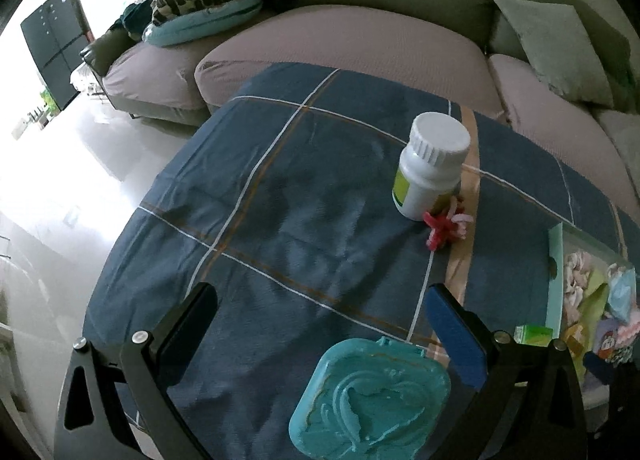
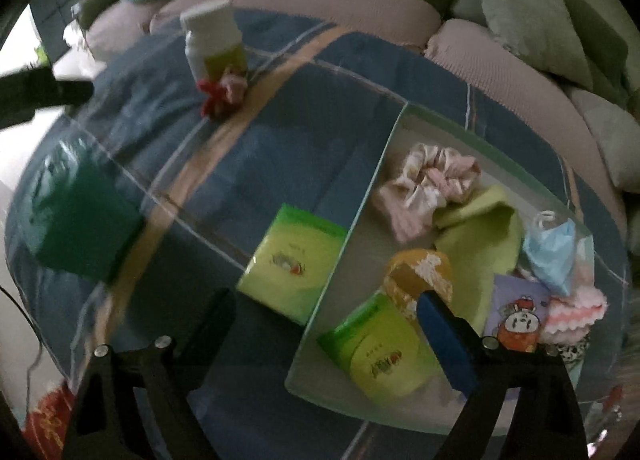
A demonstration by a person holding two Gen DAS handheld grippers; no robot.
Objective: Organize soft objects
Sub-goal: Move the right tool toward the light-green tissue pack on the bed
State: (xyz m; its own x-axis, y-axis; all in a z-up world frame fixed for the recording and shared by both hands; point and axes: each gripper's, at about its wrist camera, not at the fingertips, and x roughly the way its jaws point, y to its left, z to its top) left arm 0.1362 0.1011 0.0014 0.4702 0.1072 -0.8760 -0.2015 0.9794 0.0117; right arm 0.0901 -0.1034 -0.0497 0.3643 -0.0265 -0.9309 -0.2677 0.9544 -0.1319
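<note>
- Teal embossed case lies between the spread, empty left gripper.
- Right gripper, spread and empty, straddles the tray edge; tissue pack at 11 o'clock.

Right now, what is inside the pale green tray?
The pale green tray holds a pink satin scrunchie, lime cloth, blue face mask, green tissue pack, orange piece and cartoon card. Anything under the cloth is hidden.

Both cameras look down over the blue cloth toward the sofa at 12 o'clock. The right one hangs close over the tray. Both see the white bottle.
</note>
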